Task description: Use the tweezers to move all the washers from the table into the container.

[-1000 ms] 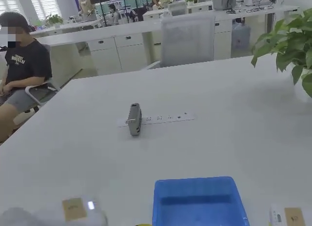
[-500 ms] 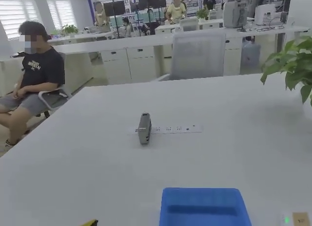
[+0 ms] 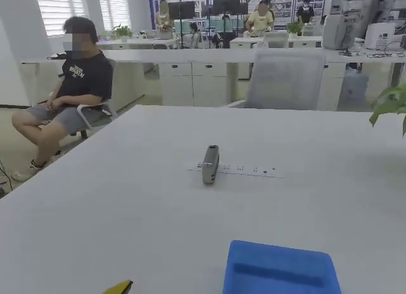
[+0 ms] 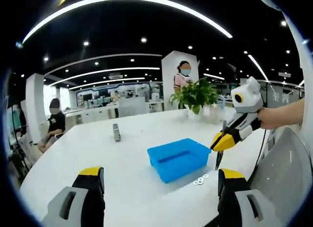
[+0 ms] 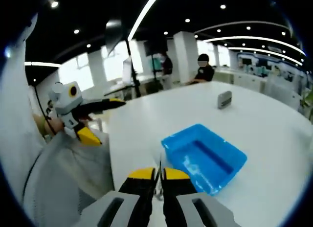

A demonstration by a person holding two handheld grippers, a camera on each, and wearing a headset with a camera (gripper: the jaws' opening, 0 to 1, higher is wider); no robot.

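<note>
The blue container [image 3: 282, 268] stands at the near edge of the white table [image 3: 127, 199]. In the left gripper view, a small cluster of washers [image 4: 199, 180] lies on the table just beside the container [image 4: 178, 158]. My left gripper [image 4: 159, 180] stands wide open with nothing between its jaws. My right gripper [image 5: 160, 173] is shut on thin metal tweezers [image 5: 159, 180], short of the container [image 5: 205, 156]. In the left gripper view the right gripper [image 4: 222, 141] hovers above the washers, with the tweezers [image 4: 217, 158] pointing down. A gripper's yellow jaw tip [image 3: 117, 287] shows at the bottom left.
A grey device [image 3: 210, 164] and a flat power strip [image 3: 244, 170] lie mid-table. A potted plant [image 4: 195, 97] stands at the table's far right. A person sits on a chair [image 3: 76, 91] beyond the table's left corner. A grey chair [image 3: 285, 78] stands behind the table.
The head camera has tilted up and swung left, so the table and container sit lower in view. The yellow jaw tip has come in at the bottom left. Nothing on the table has moved.
</note>
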